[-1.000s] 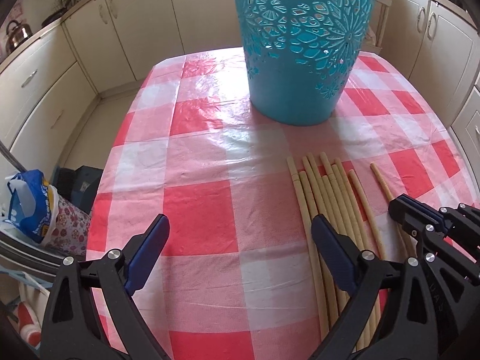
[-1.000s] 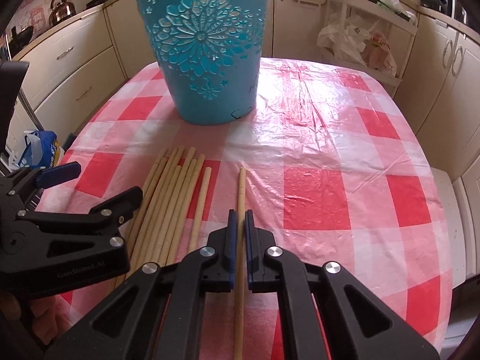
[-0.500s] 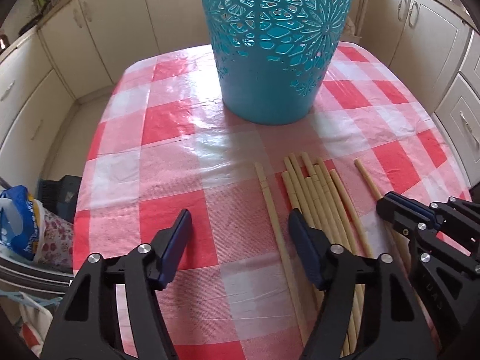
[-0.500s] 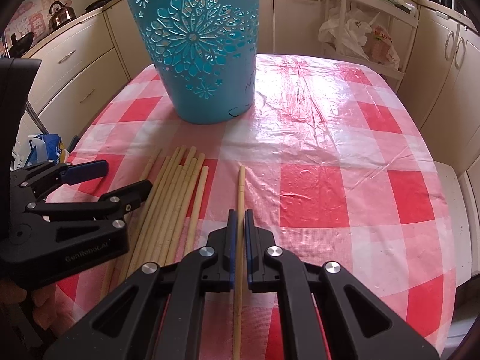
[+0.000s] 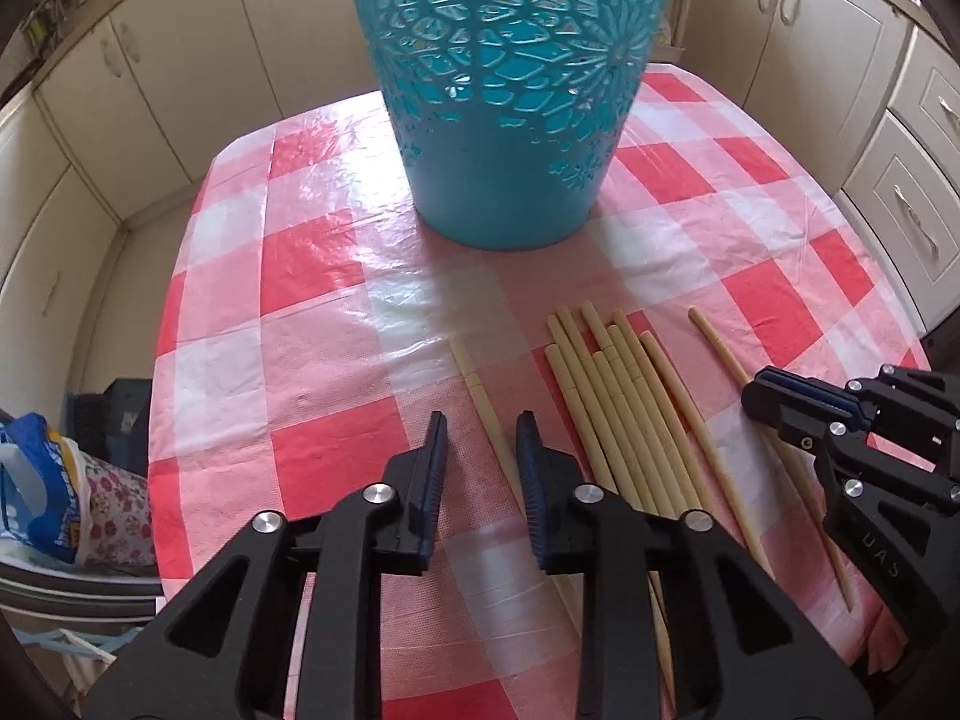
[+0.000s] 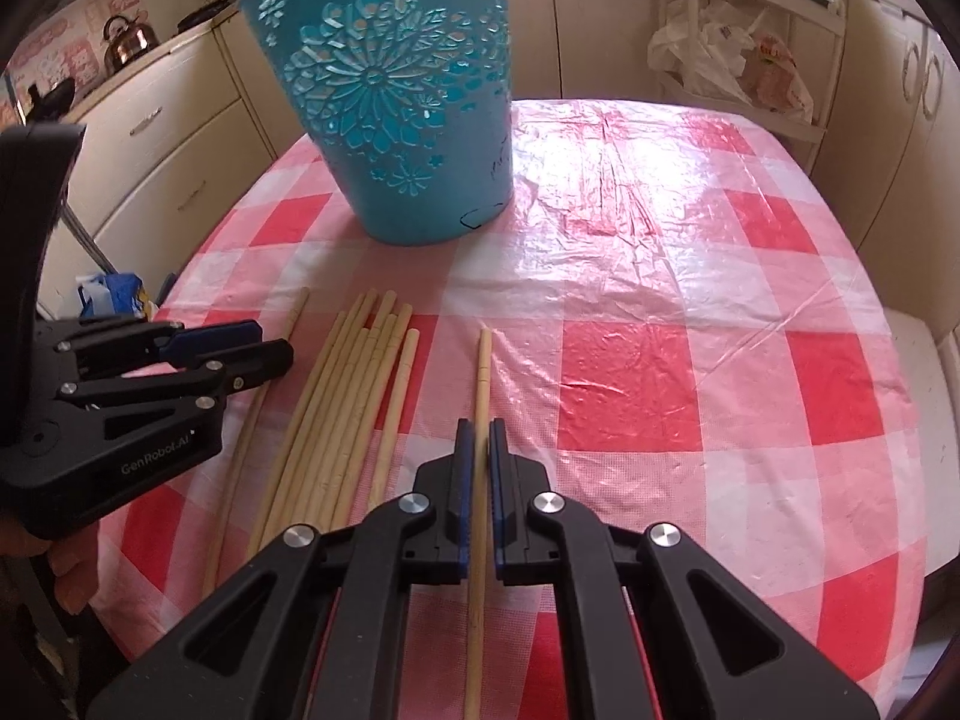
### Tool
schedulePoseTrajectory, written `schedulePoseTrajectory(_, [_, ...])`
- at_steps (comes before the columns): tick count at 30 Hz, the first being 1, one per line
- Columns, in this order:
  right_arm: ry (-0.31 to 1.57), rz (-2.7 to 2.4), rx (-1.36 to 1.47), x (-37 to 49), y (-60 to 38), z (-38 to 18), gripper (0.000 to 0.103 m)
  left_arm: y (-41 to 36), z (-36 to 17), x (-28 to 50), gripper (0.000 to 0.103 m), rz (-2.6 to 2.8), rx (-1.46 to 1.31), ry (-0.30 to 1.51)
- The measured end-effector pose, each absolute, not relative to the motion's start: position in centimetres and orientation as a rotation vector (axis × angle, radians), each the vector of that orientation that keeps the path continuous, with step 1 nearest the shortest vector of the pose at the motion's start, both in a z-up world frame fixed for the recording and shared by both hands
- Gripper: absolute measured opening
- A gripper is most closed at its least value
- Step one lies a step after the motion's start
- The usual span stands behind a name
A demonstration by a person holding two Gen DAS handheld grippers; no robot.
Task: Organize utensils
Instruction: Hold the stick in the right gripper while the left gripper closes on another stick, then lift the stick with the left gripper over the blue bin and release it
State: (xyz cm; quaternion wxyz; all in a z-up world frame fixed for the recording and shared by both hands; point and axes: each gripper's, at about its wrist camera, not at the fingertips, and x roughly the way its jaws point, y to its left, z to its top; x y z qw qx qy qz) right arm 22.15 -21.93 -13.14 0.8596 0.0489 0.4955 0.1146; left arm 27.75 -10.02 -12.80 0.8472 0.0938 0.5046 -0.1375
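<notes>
Pale wooden chopsticks lie on a red-and-white checked tablecloth (image 5: 312,252) in front of a tall turquoise cut-out basket (image 5: 504,120) (image 6: 396,120). A bundle of chopsticks (image 5: 618,396) (image 6: 354,396) lies side by side. One single chopstick (image 5: 474,384) (image 6: 297,312) lies apart on the bundle's left, running between the jaws of my left gripper (image 5: 480,462) (image 6: 270,345). Those jaws are closing, with a gap still showing on both sides. My right gripper (image 6: 480,438) (image 5: 768,402) is shut on another chopstick (image 6: 483,360) (image 5: 714,342) right of the bundle.
Cream kitchen cabinets (image 5: 150,78) surround the table. A blue and floral bag (image 5: 36,480) sits below the table's left edge. A rack with plastic bags (image 6: 732,60) stands behind the table, and a kettle (image 6: 126,42) on the counter. A person's hand (image 6: 66,570) holds the left gripper.
The left gripper's jaws went from wide apart to a narrow gap around one chopstick, which now lies apart from the bundle. The right gripper kept still, shut on its chopstick.
</notes>
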Motion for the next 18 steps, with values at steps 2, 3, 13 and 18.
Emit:
schedulePoseTrajectory(2, [1.03, 0.233, 0.062, 22.0, -21.4, -13.1, 0.006, -10.3, -12.7, 27.7, 0.006, -0.312, 0.193, 1.062])
schedulePoseTrajectory(3, [1.029, 0.233, 0.064, 22.0, -21.4, -13.1, 0.006, -10.3, -12.7, 27.6, 0.005, -0.326, 0.179, 1.069])
schedulePoseTrajectory(13, [1.017, 0.237, -0.008, 21.7, -20.8, -13.0, 0.006, -11.4, -12.8, 27.0, 0.005, -0.329, 0.291, 1.055])
schedulePoseTrajectory(18, [1.032, 0.254, 0.14, 21.9, -22.6, -13.1, 0.005, -9.7, -11.3, 26.7, 0.005, -0.376, 0.178, 1.031])
